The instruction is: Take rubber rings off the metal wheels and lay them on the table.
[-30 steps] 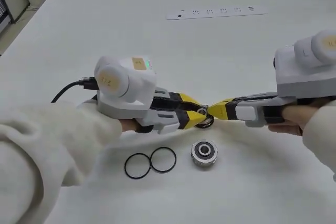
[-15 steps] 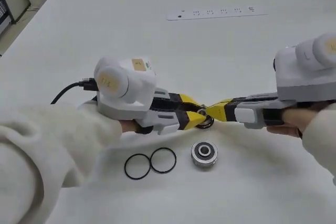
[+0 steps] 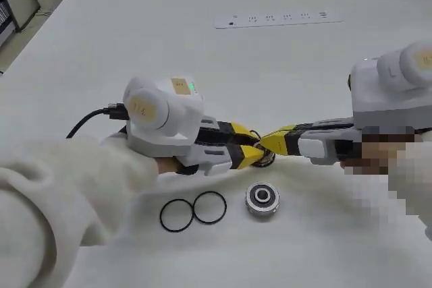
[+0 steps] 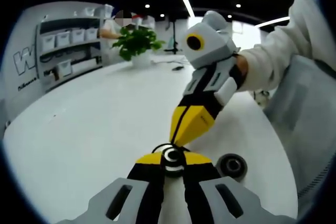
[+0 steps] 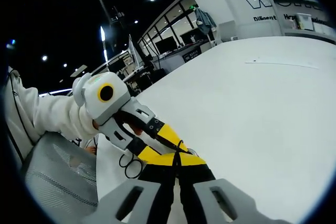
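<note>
Pinching a metal wheel in the left claw, we are holding it just above the worktop, with the jaws closing narrowly on its two sides. The right claw is meeting it tip to tip with its jaws pressed together. A thin black loop at those tips in the right gripper view looks like the rubber ring coming off. It is small, so we are judging, not certain.

Two loose rings are lying side by side on the worktop, about touching. A second wheel is sitting just beside them, below the claws. We cannot tell whether it is wearing a ring.

Risks we are flagging:
- The pinch on the ring is thin, so the rubber may be slipping out and snapping back onto the wheel.
- A hard pull may be dragging the smooth round wheel out of the left claw, and a dropped wheel could be rolling into the laid rings.
- A stretched ring letting go suddenly may be flicking away across the worktop.
</note>
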A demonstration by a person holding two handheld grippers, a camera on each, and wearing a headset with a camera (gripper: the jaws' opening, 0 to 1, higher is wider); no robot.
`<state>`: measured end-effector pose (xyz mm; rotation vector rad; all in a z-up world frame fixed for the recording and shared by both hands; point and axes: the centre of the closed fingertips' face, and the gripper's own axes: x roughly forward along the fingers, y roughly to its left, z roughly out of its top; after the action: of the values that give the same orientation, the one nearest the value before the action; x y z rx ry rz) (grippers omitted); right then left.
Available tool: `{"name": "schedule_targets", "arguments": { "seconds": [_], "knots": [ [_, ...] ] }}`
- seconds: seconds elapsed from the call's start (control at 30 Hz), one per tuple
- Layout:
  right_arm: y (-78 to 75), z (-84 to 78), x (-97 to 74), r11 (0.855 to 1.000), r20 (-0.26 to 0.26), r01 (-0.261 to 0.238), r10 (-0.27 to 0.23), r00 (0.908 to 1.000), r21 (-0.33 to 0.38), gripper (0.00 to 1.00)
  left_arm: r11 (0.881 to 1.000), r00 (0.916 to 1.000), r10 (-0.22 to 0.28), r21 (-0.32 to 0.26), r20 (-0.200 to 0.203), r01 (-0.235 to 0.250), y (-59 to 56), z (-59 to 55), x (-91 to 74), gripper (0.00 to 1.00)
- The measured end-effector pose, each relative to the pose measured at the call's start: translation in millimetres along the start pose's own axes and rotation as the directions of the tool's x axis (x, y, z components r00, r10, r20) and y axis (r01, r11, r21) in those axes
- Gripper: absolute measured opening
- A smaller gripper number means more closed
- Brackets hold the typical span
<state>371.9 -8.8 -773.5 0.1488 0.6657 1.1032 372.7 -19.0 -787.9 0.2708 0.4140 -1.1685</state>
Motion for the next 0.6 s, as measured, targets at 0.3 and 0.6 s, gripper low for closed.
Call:
{"name": "schedule_targets", "arguments": {
  "seconds": [0.3,0.6],
  "knots": [
    [-5.3,-2.7,-1.7,1.000,-0.010,0.021,-0.021,0.9997,-0.001,0.00,1.000,0.9998,0.010,-0.004,-0.015,-0.010,-0.2,0.1,-0.3,0.14],
    [-4.8,-4.7,-3.0,1.000,-0.023,0.027,-0.027,0.9994,-0.014,0.00,1.000,0.9999,0.005,0.030,-0.016,-0.004,-6.4,9.7,-7.0,0.22]
  ]
}}
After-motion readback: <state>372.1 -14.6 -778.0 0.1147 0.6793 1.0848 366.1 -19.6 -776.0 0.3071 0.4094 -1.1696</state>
